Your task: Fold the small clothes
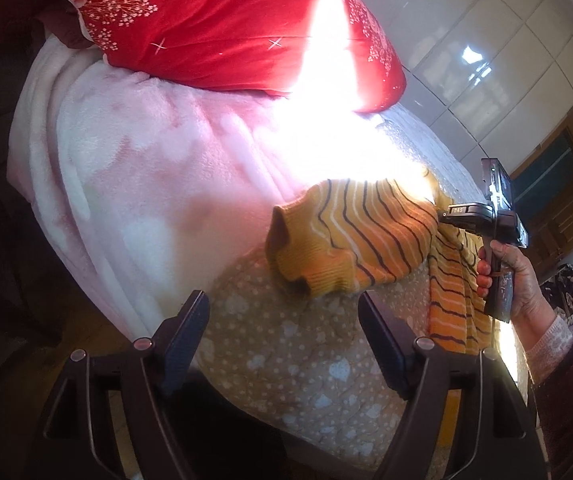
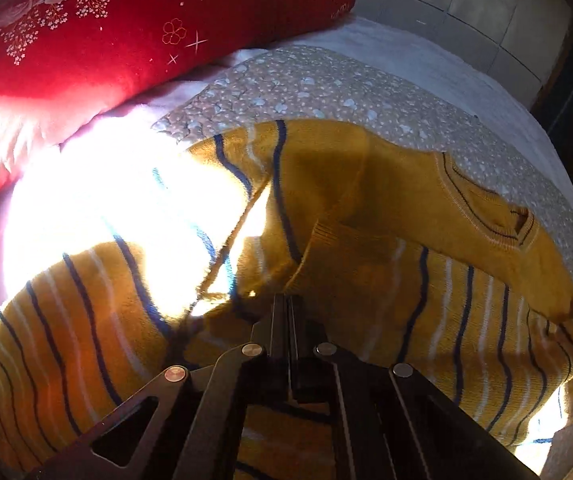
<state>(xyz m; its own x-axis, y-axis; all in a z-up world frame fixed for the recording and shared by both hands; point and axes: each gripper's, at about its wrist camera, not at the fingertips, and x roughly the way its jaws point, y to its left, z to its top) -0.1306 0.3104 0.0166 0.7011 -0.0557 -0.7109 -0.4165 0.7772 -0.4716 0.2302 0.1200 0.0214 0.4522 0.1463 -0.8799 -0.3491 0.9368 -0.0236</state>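
I see a bed with a beige dotted quilt, a red flowered pillow at its head, and the mustard-yellow striped knit sweater spread on it. My right tongs pinch the sweater; my left tongs hang wide apart.

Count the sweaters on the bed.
1. A single mustard striped sweater lies on the dotted quilt below the red pillow; the right tongs are shut on its fabric. Glare may hide more.
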